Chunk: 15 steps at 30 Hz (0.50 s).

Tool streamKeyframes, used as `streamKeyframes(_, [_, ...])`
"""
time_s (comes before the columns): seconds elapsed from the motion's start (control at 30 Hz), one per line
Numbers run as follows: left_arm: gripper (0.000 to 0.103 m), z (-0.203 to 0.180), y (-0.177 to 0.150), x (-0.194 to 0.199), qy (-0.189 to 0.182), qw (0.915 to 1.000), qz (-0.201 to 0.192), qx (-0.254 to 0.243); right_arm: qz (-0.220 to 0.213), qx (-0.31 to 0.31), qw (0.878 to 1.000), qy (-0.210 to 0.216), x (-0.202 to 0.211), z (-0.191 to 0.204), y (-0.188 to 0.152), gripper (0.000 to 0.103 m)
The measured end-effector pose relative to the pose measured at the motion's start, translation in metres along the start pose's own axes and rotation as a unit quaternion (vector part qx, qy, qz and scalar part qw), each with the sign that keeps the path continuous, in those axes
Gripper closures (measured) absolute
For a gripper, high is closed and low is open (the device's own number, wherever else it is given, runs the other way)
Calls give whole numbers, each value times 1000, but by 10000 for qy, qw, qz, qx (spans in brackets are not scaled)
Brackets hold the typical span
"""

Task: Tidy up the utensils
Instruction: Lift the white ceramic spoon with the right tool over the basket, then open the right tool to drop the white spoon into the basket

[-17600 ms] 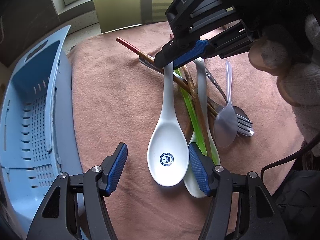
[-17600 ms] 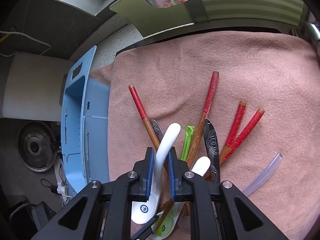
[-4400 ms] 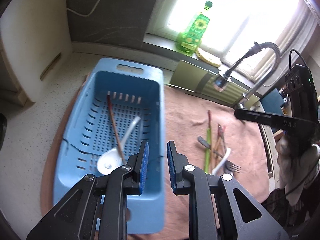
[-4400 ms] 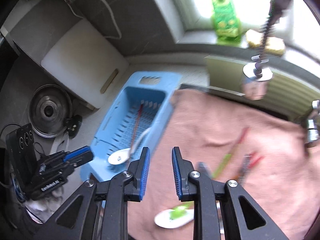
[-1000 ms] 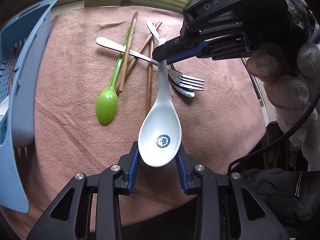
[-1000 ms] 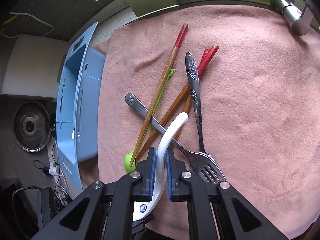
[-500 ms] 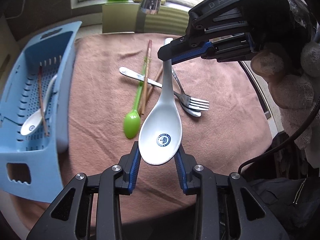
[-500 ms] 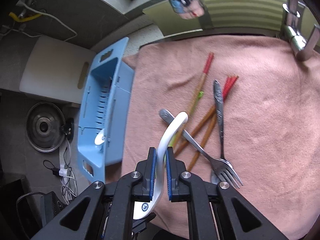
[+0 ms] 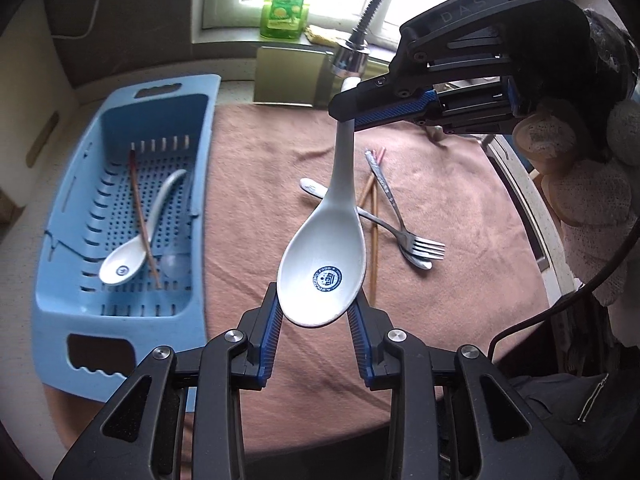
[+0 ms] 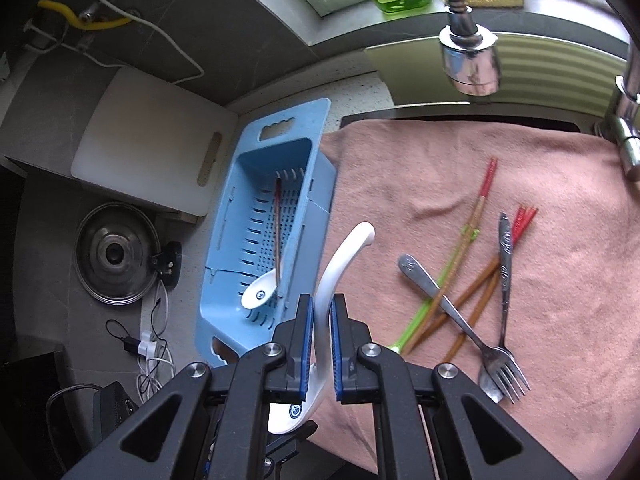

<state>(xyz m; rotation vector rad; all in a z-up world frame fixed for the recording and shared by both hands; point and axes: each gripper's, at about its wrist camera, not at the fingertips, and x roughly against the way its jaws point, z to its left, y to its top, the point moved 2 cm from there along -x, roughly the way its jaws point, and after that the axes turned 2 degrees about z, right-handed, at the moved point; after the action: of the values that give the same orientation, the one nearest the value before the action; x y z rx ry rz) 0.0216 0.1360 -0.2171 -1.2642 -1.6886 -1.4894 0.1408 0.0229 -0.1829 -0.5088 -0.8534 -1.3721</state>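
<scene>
White ceramic spoon (image 9: 325, 258) aloft over towel (image 9: 256, 160): left gripper (image 9: 316, 322) grasps bowl, right gripper (image 10: 319, 330) clamps handle, both pitched downward; gloved hand (image 9: 576, 184) at 3 o'clock.

In the left wrist view, part of the green spoon is covered by the white spoon (image 9: 324, 264), and only the tips of the chopsticks (image 9: 374, 200) are seen past it. The lettering around the blue mark in the white spoon's bowl is too small to be read. The top of the green bottle (image 9: 286, 0) is cut off by the upper edge. A clear item in the blue basket (image 9: 120, 344), beside the second white spoon (image 9: 132, 252), is too faint to be identified. In the right wrist view, the white spoon's bowl is largely hidden behind the right gripper (image 10: 318, 328), and the green spoon's (image 10: 420, 316) bowl is covered by the gripper's arm. The pink cloth's (image 10: 560, 280) near edge is hidden.
</scene>
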Motion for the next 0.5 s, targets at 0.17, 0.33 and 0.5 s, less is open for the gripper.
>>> streamKeyframes(0.17, [72, 18, 2, 9, 136, 9998, -109, 116, 17, 129, 9999, 108, -10, 20, 9, 95])
streamKeyframes(0.33, [73, 39, 3, 14, 319, 9991, -168, 241, 69, 346, 9992, 161, -26, 45, 19, 95])
streamKeyframes(0.5, [73, 64, 4, 13, 503, 9979, -154, 373, 153, 487, 9985, 199, -47, 65, 28, 95])
